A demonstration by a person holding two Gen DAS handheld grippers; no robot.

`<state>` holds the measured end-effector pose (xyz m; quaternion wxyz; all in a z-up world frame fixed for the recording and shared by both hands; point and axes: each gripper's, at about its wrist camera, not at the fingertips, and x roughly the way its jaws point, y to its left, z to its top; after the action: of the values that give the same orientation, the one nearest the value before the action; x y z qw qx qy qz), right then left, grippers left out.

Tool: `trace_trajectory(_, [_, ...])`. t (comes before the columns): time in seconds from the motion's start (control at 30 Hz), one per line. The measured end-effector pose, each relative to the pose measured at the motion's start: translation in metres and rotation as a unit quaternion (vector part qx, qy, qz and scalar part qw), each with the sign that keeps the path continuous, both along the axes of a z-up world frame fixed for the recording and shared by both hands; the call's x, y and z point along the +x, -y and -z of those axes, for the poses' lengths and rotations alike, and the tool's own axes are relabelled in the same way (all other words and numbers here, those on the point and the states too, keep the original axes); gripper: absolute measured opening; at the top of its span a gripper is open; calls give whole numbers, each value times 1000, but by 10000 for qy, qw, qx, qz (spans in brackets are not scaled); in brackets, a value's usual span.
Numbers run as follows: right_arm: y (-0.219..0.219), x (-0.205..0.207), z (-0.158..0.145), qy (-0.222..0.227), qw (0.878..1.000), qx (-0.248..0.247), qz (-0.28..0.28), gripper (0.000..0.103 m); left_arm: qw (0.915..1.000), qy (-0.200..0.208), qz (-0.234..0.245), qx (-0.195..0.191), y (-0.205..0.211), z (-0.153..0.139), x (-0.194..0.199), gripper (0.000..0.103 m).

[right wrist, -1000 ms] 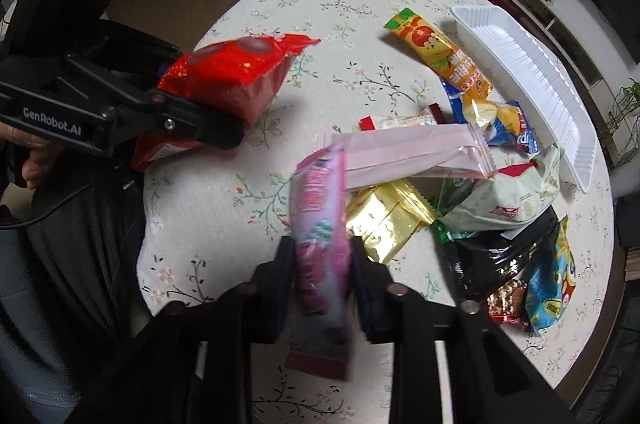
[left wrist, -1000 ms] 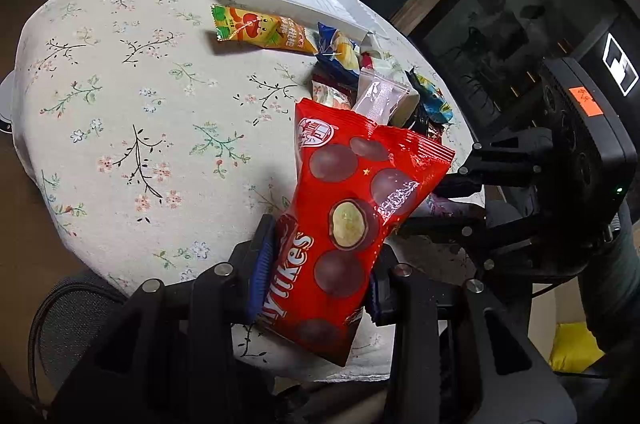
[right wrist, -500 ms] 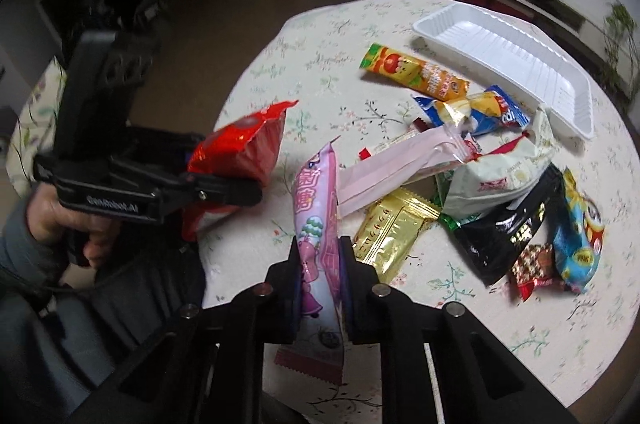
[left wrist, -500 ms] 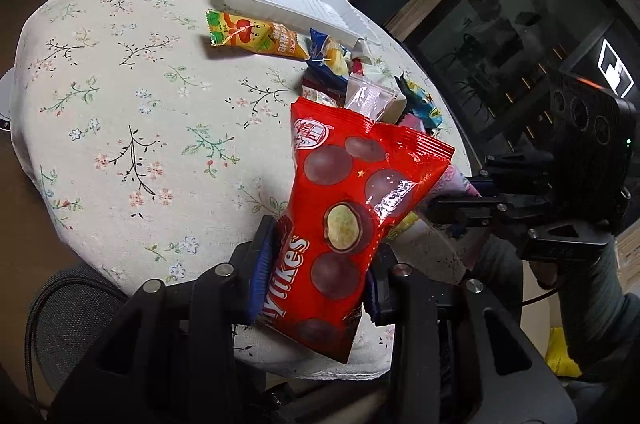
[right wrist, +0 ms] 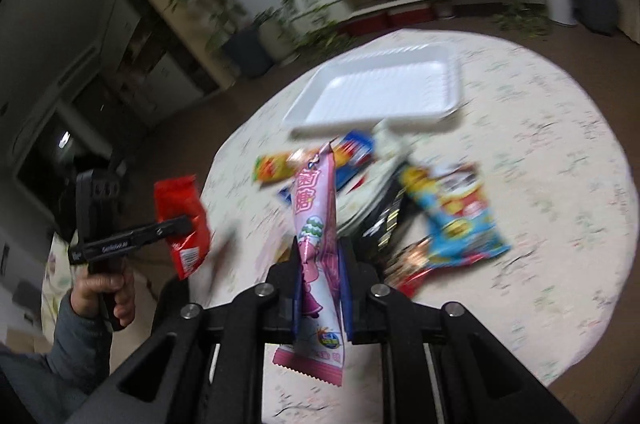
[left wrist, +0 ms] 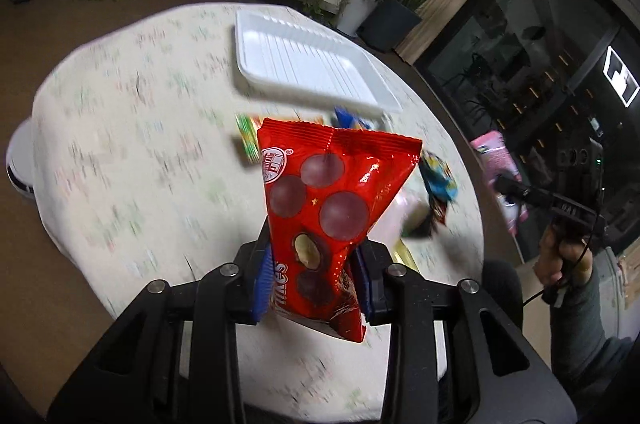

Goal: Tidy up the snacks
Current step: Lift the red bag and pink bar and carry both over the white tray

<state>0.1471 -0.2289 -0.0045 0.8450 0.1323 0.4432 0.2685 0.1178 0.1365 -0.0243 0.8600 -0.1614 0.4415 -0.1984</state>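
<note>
Above the blurred floral surface (left wrist: 120, 151), the left tongs (left wrist: 314, 276) pinch a red chocolate-ball bag (left wrist: 328, 199) upright, its lettering partly hidden, ending "ikes". The right tongs (right wrist: 322, 284) clamp a pink candy packet (right wrist: 316, 244), long axis pointing toward the white tray (right wrist: 384, 91). Loose snacks (right wrist: 452, 220) lie smeared, unreadable.

Glossy red foil packet (left wrist: 328, 207), shiny pink plastic wrapper (right wrist: 316, 224); beyond them ribbed white foam-like tray (left wrist: 304, 67) on matt floral cloth (left wrist: 120, 151).
</note>
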Motion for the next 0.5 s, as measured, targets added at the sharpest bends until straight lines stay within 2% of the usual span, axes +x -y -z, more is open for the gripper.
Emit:
trace_trajectory(0.1, [24,21,-11,140,9992,64,377,16,9999,4,23,132,-2,-7,23,28])
trace_trajectory(0.2, [46,40,-21,272,9976,114,632,16,9999,-35,58,86,-5,-12,42,28])
trace_trajectory(0.33, [56,66,-28,372,9952,120,901,16,9998,-40,72,178,-10,-27,71,28])
trace_trajectory(0.5, [68,104,-34,400,9908,185,1277,16,9986,-43,128,511,7,-51,125,28])
